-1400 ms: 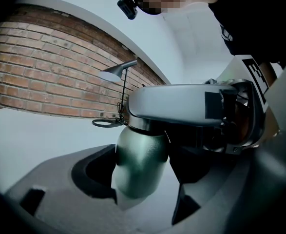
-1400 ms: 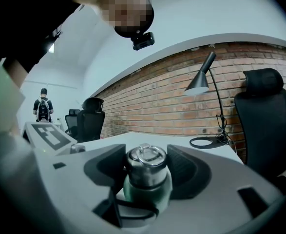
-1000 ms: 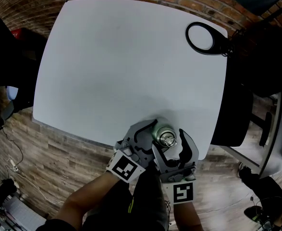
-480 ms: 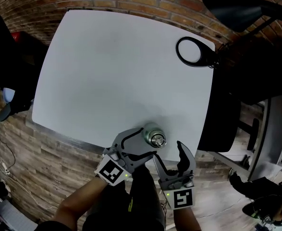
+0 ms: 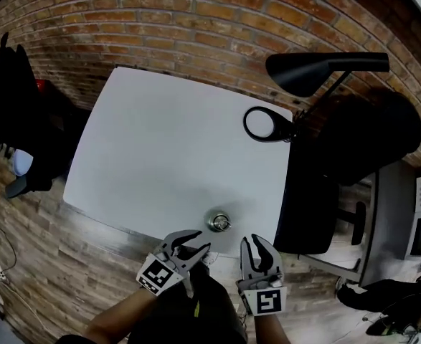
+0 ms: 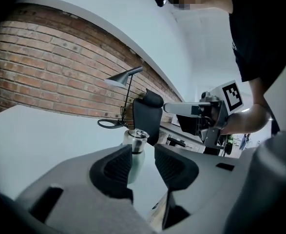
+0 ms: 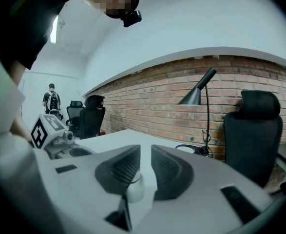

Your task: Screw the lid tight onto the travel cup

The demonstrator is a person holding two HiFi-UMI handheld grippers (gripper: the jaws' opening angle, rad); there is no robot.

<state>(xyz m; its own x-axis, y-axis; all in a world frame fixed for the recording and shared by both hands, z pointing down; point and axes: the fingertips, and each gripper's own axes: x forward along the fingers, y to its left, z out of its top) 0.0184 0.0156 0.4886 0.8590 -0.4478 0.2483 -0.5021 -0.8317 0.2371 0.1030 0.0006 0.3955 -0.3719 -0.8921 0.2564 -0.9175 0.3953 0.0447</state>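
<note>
The steel travel cup (image 5: 219,222), lid on top, stands upright and alone near the front edge of the white table (image 5: 160,149). My left gripper (image 5: 201,241) hangs off the table edge, short of the cup. Its jaws are closing with nothing between them. The left gripper view has the cup (image 6: 135,139) beyond the pads, not touched. My right gripper (image 5: 254,241) is level with it to the right. Those jaws are closing too, to a narrow gap, empty. The cup (image 7: 134,189) shows low behind its pads.
A desk lamp stands with its round base (image 5: 262,124) at the table's far right corner and its black shade (image 5: 318,69) overhanging. A black office chair (image 5: 368,142) is to the right of the table. A brick wall (image 5: 196,13) runs behind, and wooden floor lies below the front edge.
Both grippers let go of the cup and drew back toward me past the table's front edge. Their jaws have narrowed. The cup stays standing where it was.
</note>
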